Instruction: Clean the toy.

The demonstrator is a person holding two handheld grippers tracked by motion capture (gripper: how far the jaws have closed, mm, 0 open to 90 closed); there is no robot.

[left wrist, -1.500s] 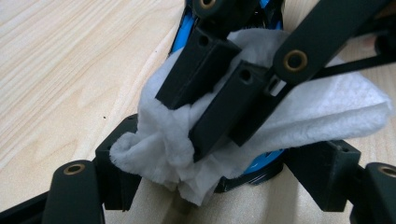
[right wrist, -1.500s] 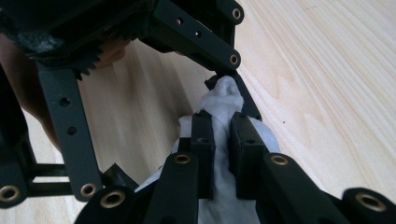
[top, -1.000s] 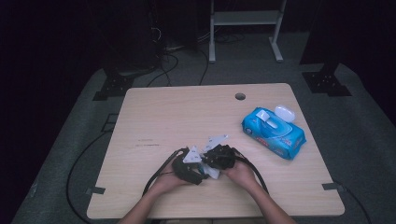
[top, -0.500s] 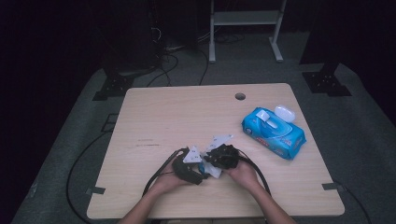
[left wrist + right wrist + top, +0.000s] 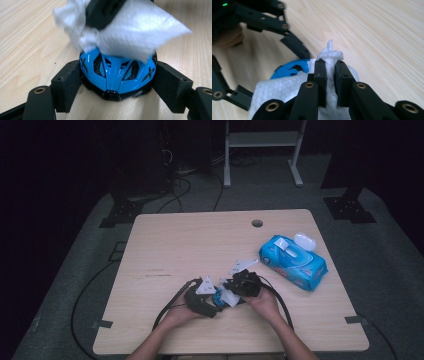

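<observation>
Helmet (image 5: 117, 75), small and blue, sits low in the middle of the left gripper view, and I have my left gripper (image 5: 117, 83) clamped on it, one black pad pressed against each side, with the helmet resting on the table (image 5: 32, 40). Over its top, in the upper half of that frame, lies a white wipe (image 5: 140, 37), with a black jaw of the other gripper bearing down on it. In the right gripper view I see my right gripper (image 5: 330, 72) pinched together on a bunched fold of the wipe (image 5: 329, 53) at frame centre; the cloth spreads down to the lower left, and a slice of the helmet (image 5: 292, 68) peeks out just left of it, between the left gripper's jaws that reach in from the upper left. In the high view both hands meet at the lower middle of the table (image 5: 200, 245), left gripper (image 5: 212, 304) and right gripper (image 5: 231, 292) touching nose to nose, the wipe (image 5: 229, 297) a pale patch between them. A blue pack of wipes (image 5: 292, 262) lies well apart at the right of that frame, its lid flipped open, and a small white case (image 5: 304, 240) rests just beside its upper corner.
</observation>
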